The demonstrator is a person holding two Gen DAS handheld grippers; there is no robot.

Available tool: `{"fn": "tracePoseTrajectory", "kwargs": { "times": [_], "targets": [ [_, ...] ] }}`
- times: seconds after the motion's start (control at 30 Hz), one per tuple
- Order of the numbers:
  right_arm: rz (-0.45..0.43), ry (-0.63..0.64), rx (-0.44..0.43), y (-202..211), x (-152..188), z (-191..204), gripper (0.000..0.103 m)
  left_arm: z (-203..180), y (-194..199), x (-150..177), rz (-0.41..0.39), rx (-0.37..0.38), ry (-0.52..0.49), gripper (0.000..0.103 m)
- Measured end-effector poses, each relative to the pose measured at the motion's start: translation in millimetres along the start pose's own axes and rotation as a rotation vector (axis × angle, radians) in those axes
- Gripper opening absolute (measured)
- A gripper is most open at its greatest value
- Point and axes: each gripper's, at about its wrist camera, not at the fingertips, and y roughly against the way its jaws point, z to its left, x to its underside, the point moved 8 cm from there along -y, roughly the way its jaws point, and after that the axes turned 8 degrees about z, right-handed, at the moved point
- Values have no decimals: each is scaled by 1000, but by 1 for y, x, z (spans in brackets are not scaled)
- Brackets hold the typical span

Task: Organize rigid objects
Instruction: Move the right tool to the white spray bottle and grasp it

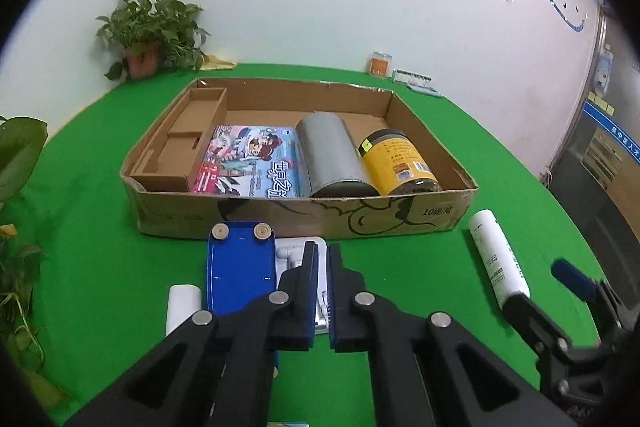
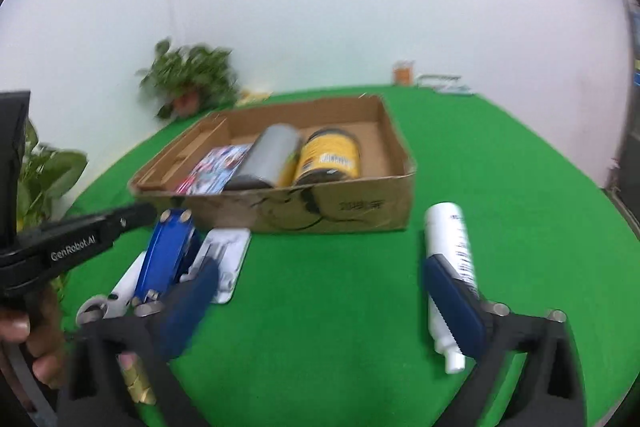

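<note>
Already the shallow brown cardboard box (image 1: 400,223) holds three items; left claw (image 1: 320,255) closed and empty, right claw (image 2: 320,307) spread wide near the white plastic bottle (image 2: 448,267).

matt cardboard box (image 1: 400,223); green felt table (image 1: 92,259); glossy white plastic tube (image 1: 496,259).

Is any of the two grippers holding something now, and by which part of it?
Nothing is held. The left gripper is shut with nothing between its blue pads. The right gripper stands open, its right finger beside the lying white plastic bottle.
</note>
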Motion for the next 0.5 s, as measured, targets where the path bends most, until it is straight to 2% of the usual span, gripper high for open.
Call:
{"fn": "tracePoseTrajectory", "kwargs": {
  "times": [0.03,0.07,0.1,0.17,0.2,0.27,0.33,0.37,0.4,0.47,0.5],
  "targets": [
    [4,7,-4,1,4,-1,102,1,0,0,-1,-26,-1,39],
    [11,19,-4,1,8,-2,102,2,-1,1,1,-53,1,63],
    [18,29,8,2,14,-5,102,1,1,4,0,-61,4,101],
    [33,19,29,-3,15,-18,102,-5,6,10,-55,-21,-6,102],
    [44,6,34,-4,17,-27,102,-8,3,14,-46,-11,-26,102],
    [67,-54,77,-9,18,-57,100,-15,-10,26,25,-9,-59,102],
    [125,-120,133,-22,17,-91,90,-24,-17,36,77,17,-93,102],
    [169,-158,147,-30,19,-105,79,-28,-19,39,86,31,-98,102],
    [219,-202,139,-40,23,-118,74,-30,-19,42,87,39,-95,102],
    [269,-238,94,-58,25,-131,73,-37,-20,46,96,61,-92,102],
    [290,-231,91,-68,26,-134,62,-40,-22,48,107,72,-96,102]
  ]
}}
